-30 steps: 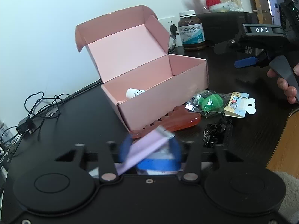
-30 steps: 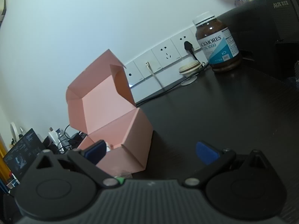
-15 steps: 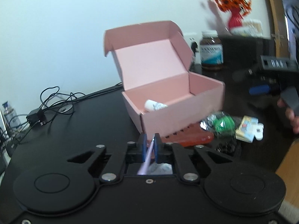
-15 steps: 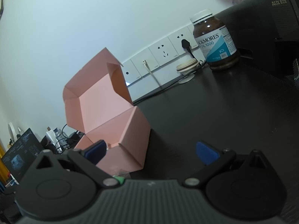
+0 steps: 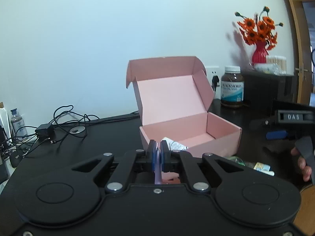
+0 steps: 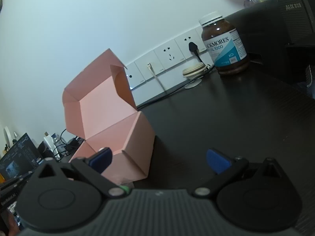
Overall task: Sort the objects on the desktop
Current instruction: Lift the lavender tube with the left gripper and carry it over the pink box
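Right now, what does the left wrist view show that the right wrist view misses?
Left wrist only: the left tongs shut on a thin lilac packet, a white item inside the pink box, and orange flowers.
Right wrist only: the wall sockets and the open right tongs.
Both: the box and the brown bottle.

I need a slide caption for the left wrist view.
Left tongs shut on a thin lilac strip, before the open pink box.

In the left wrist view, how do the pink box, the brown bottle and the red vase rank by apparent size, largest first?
1. pink box, by far the largest.
2. brown bottle.
3. red vase, without its flowers.
The vase stands farther back, so its true size against the bottle is unsure.
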{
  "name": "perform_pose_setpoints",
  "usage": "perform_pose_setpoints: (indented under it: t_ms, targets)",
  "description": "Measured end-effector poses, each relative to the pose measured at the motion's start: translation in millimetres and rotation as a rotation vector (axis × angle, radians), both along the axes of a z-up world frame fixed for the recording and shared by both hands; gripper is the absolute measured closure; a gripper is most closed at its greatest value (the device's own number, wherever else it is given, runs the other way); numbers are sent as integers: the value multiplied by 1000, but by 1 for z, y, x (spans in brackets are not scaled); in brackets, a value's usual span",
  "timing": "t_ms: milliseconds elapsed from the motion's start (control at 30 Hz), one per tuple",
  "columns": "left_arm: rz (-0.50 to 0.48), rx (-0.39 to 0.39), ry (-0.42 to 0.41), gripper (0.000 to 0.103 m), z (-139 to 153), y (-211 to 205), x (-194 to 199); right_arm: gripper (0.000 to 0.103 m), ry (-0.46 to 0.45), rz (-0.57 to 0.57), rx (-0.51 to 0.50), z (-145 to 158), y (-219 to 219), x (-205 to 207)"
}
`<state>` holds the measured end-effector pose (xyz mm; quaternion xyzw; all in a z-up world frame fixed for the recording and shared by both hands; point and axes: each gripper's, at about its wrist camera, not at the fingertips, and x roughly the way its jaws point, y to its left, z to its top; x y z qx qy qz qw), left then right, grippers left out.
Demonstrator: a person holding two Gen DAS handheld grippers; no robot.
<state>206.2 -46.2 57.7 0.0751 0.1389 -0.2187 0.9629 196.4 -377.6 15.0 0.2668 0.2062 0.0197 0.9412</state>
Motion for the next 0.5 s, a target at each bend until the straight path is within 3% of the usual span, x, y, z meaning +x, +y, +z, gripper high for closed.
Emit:
perform_pose_setpoints:
  t_ms: [500]
  targets:
    - [46, -29, -69, 98, 17, -4, 3, 1, 0, -4, 22, -1, -3, 0]
